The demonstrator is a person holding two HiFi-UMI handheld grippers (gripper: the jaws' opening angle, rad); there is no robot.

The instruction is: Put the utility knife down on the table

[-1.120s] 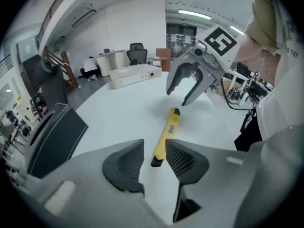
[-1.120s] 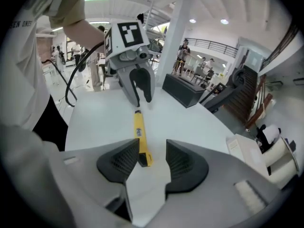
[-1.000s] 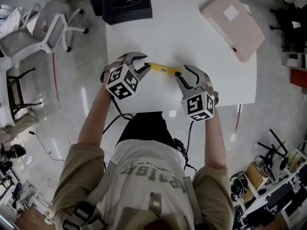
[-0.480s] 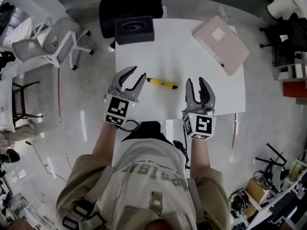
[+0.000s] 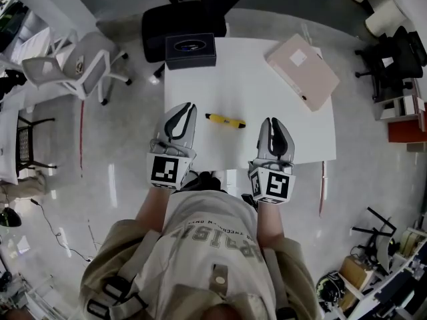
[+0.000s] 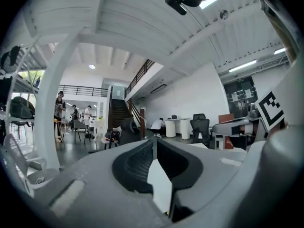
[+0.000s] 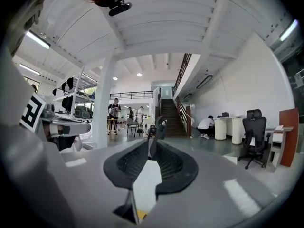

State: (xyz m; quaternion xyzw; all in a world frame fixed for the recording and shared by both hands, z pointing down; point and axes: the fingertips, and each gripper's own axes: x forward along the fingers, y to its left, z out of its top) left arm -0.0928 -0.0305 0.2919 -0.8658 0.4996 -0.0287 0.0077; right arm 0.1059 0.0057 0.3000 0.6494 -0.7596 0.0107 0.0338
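The empty left claw [image 6: 154, 141] closes, facing a staircase [image 6: 118, 119].

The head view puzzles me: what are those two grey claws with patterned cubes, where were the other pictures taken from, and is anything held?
No robot here: a person holds a two-jawed claw in each hand, the left gripper and the right gripper; the patterned cubes are part of them. The head view comes from a camera on the person's head, looking down. The other two come from cameras riding on each gripper, looking along its jaws. On the white table lie a yellow utility knife, a dark box and a pink folder. Both grippers' jaws are closing with nothing between them; the knife lies free on the table.
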